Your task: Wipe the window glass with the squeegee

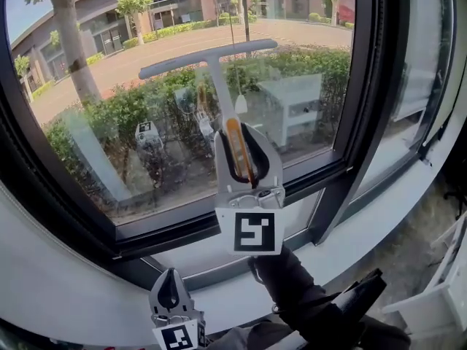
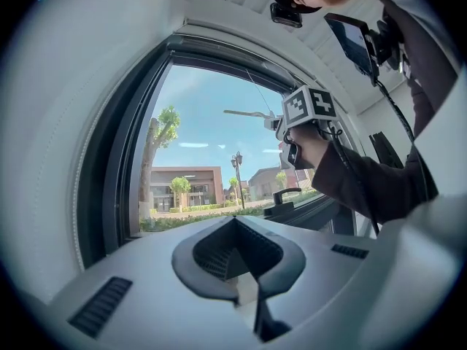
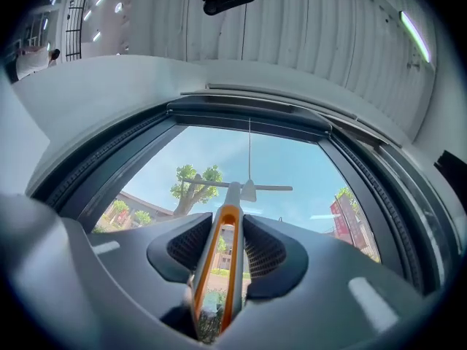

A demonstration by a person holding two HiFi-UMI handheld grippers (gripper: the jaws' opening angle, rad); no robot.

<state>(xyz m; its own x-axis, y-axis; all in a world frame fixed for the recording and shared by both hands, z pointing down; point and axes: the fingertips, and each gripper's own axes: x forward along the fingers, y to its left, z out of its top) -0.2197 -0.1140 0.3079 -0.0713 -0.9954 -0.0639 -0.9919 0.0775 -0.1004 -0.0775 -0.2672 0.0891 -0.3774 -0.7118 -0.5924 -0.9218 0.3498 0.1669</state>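
Outside the window glass [image 1: 109, 71] lie a sunlit street, a tree [image 1: 69, 28], low buildings [image 1: 139, 9] and a green hedge [image 1: 109, 119]. Dark window frame [image 1: 361, 100] bounds the pane, and a pale sill [image 1: 241, 283] runs beneath it.

The right gripper [image 1: 241, 133] is raised in front of the lower middle of the pane, jaws pointing up at the glass. Its own view shows the jaws narrowly apart and clamped on the grey, orange-edged handle [image 3: 219, 268] of the squeegee [image 1: 217, 75], which runs straight up between the ribbed pads [image 3: 260, 250]. At the top, the long T-shaped blade [image 1: 208, 55] lies across the upper part of the pane, tilted with its right end higher; whether it presses on the glass I cannot tell.

A dark sleeve [image 1: 295, 294] reaches up from below to this gripper, and in the left gripper view a hand [image 2: 309, 143] grips it just under the marker cube [image 2: 310, 105].

The left gripper [image 1: 171, 274] sits low, near the sill and well apart from the squeegee, its jaws brought together with nothing between them, pointing up toward the window.
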